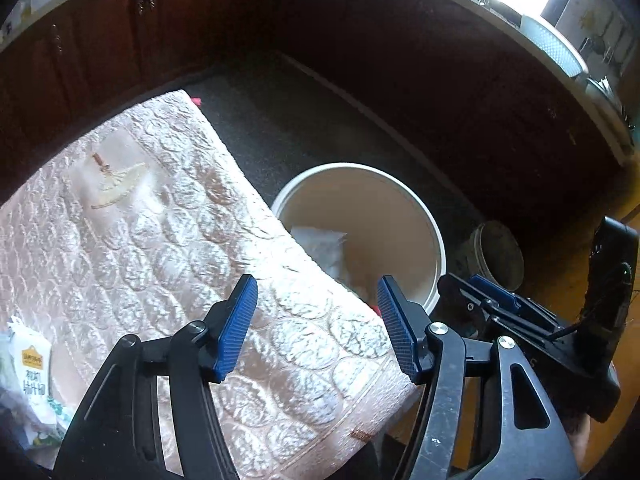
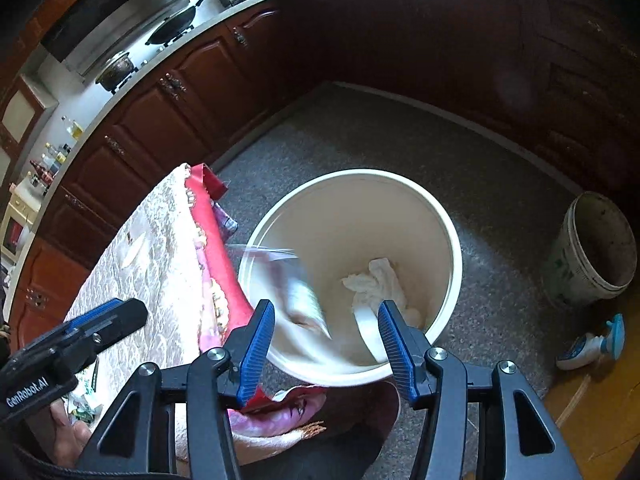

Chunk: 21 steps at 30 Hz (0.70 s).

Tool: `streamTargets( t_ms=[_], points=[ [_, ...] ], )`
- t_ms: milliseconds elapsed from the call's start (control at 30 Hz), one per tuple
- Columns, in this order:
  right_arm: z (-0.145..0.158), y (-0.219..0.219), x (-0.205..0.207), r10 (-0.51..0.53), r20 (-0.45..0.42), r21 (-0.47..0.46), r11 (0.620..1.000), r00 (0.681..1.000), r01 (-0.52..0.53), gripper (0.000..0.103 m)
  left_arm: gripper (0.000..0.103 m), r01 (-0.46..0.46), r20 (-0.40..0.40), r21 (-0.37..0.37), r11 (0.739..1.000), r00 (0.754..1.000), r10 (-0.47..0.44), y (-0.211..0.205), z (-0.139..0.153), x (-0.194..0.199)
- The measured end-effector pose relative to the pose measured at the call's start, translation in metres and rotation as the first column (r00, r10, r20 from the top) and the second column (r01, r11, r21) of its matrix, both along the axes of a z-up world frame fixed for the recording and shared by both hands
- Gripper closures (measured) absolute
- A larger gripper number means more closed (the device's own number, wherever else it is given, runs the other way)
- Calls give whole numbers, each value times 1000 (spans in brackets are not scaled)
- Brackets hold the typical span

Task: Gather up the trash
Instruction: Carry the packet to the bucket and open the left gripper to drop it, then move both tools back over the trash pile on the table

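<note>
1. While the right gripper hangs over the white bucket, its blue pads stand wide apart with nothing between them.
2. A blurred clear plastic wrapper sits at the bucket's near-left rim, just ahead of the right gripper's left pad; touching or apart, cannot tell.
3. White crumpled paper lies at the bucket bottom.
4. Left gripper is spread open too, empty, over the edge of the bench covered with a pink quilted cloth.
5. White bucket stands on the grey speckled floor, right beside the bench corner.
6. Printed snack packet lies on the cloth at the far left edge of the left view, well apart from the bucket.
7. A thin pale scrap rests on the cloth farther in.
8. Small dirty bucket stands right of the white one; a blue-and-white spray bottle lies on the floor near it.
9. Dark wood cabinets line the walls behind.
</note>
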State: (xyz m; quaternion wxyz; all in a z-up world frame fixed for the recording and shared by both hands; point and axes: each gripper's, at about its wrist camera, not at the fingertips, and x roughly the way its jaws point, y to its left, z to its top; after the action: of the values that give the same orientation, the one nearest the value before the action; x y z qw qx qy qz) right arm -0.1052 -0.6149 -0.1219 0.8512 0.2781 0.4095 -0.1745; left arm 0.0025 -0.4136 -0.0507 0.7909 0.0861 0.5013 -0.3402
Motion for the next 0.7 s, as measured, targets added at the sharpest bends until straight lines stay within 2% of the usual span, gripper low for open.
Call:
streamTargets(
  t_ms=[300,433,700],
  points=[
    [7,22,-2,36,4,-19,999,999,-36,49,42,-51,84,0,999,995,51,32,24,-9],
    [20,41,-2,67,23,-47,997,997,-66,40,42,-85,126,6,996,989,83,55,34,-15],
    [50,84,2,143,66,-114,984,987,-135,38,42,-160,202,-1,987,967,157,100,51,-20]
  ],
)
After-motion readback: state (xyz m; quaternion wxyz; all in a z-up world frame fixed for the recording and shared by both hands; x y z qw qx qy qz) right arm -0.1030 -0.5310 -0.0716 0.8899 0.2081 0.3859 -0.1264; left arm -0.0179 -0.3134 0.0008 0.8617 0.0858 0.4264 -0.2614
